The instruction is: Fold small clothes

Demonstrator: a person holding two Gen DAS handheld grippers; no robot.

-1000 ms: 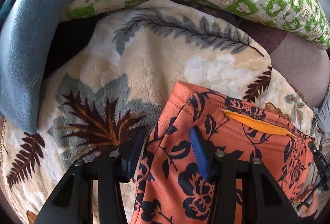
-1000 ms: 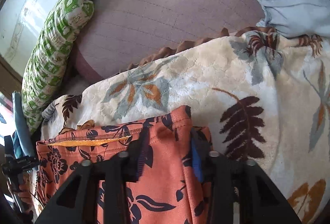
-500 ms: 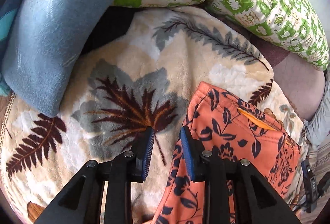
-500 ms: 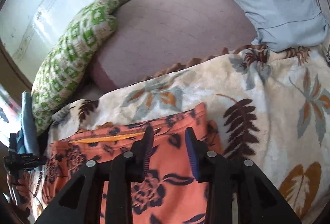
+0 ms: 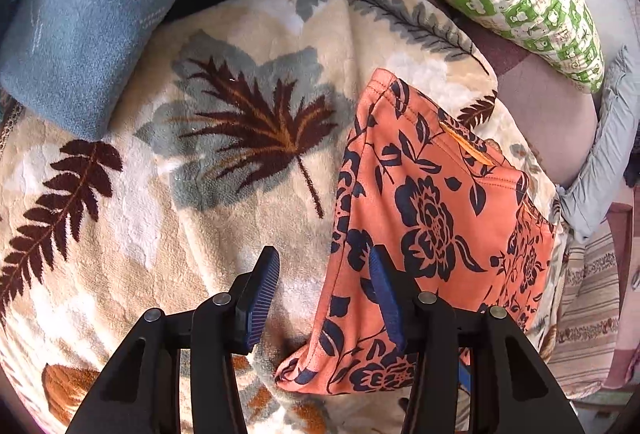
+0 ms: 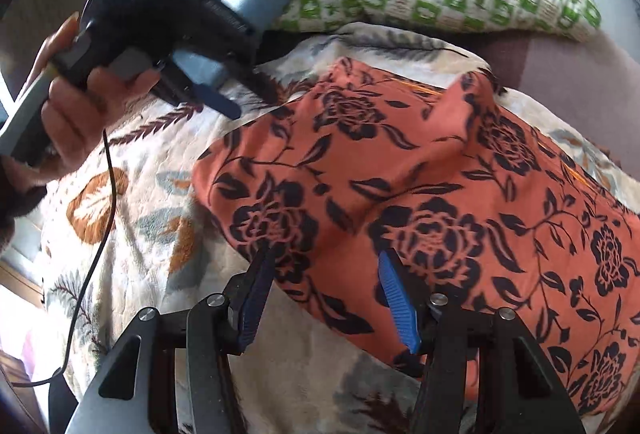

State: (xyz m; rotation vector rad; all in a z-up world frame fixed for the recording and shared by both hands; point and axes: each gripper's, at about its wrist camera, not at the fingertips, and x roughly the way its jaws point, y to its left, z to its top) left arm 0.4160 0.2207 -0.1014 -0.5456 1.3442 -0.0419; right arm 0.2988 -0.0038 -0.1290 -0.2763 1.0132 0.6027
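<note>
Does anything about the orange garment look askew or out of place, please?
Yes. The garment lies rumpled on the blanket; a peaked fold stands up near its far edge instead of lying flat.

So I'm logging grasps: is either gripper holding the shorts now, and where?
Nothing is held. The left gripper and right gripper are both open over the orange shorts, clamping no fabric.

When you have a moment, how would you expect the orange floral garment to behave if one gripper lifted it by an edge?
The orange floral garment would probably droop limply, since a raised crease already crosses it. It looks thin, so likely light. The plush leaf-print blanket beneath may drag on it rather than let it slide.
</note>
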